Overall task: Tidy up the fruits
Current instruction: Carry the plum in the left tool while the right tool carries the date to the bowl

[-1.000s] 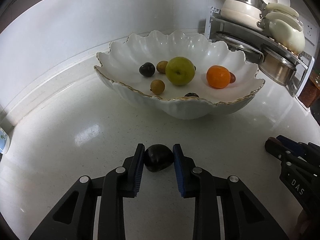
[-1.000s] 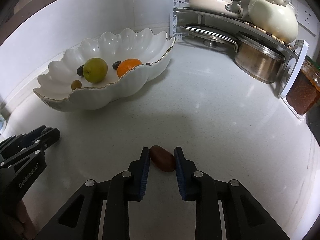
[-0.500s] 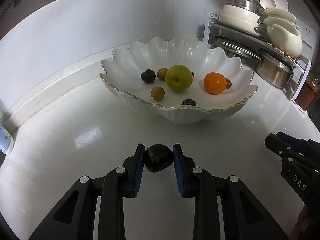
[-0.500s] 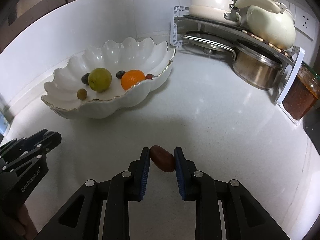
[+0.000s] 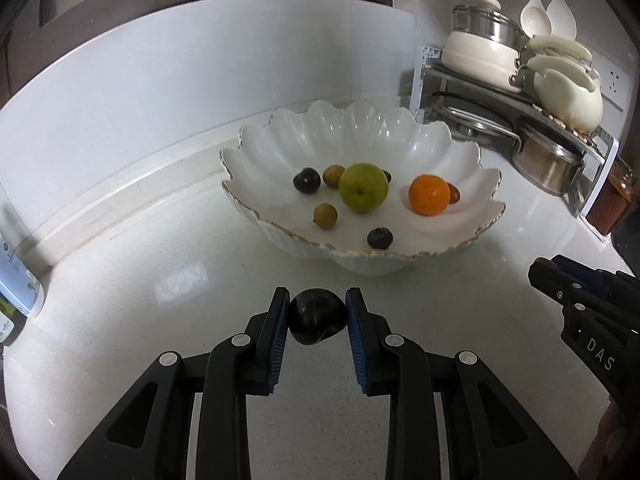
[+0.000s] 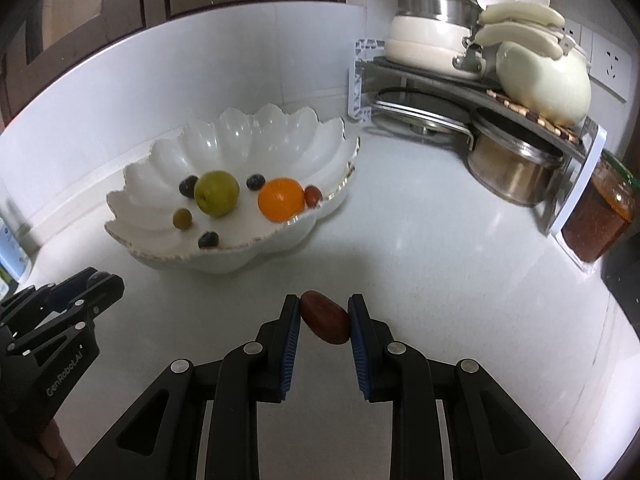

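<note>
The left gripper (image 5: 318, 314) is clamped on a dark plum (image 5: 317, 316), held in front of the white scalloped bowl (image 5: 472, 160) over the countertop (image 5: 120, 280). To the right of it, the right gripper (image 6: 324, 317) pinches a reddish-brown date (image 6: 326, 317) between its pads, also in front of the bowl, which holds a green apple (image 5: 363, 187), an orange (image 5: 429, 194) and several small fruits.
</note>
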### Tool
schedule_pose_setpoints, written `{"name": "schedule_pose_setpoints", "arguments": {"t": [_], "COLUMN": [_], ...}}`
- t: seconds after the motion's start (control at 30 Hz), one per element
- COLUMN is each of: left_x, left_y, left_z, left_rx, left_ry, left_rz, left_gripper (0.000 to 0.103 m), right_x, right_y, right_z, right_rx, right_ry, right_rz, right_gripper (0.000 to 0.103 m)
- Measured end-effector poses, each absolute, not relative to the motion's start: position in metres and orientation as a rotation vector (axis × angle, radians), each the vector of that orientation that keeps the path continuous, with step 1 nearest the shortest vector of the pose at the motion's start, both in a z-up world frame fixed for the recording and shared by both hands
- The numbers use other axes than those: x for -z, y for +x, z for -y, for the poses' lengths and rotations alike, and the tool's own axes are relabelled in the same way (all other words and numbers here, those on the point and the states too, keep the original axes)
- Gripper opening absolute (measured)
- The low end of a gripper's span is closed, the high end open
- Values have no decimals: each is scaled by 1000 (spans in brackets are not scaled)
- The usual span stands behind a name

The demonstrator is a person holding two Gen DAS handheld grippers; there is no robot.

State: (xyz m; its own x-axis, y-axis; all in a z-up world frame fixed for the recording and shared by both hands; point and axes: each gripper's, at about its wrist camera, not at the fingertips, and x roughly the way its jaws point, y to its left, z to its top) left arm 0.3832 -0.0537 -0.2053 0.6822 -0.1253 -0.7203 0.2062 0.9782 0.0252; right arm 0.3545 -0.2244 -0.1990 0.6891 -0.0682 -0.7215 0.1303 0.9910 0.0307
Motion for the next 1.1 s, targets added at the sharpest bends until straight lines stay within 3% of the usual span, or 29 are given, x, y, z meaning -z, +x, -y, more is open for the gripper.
{"name": "schedule_pose_setpoints", "arguments": {"t": [1.1], "left_x": [138], "left_y": [416], "left_z": [63], "left_rx": [155], "left_ry": [95], "left_rz": [-696], "left_gripper": [29], "right_x": [133], "right_y": [397], "right_z": [240], "right_rx": [74], "right_ry": [65], "right_rz": [-691], "right_gripper": [26]}}
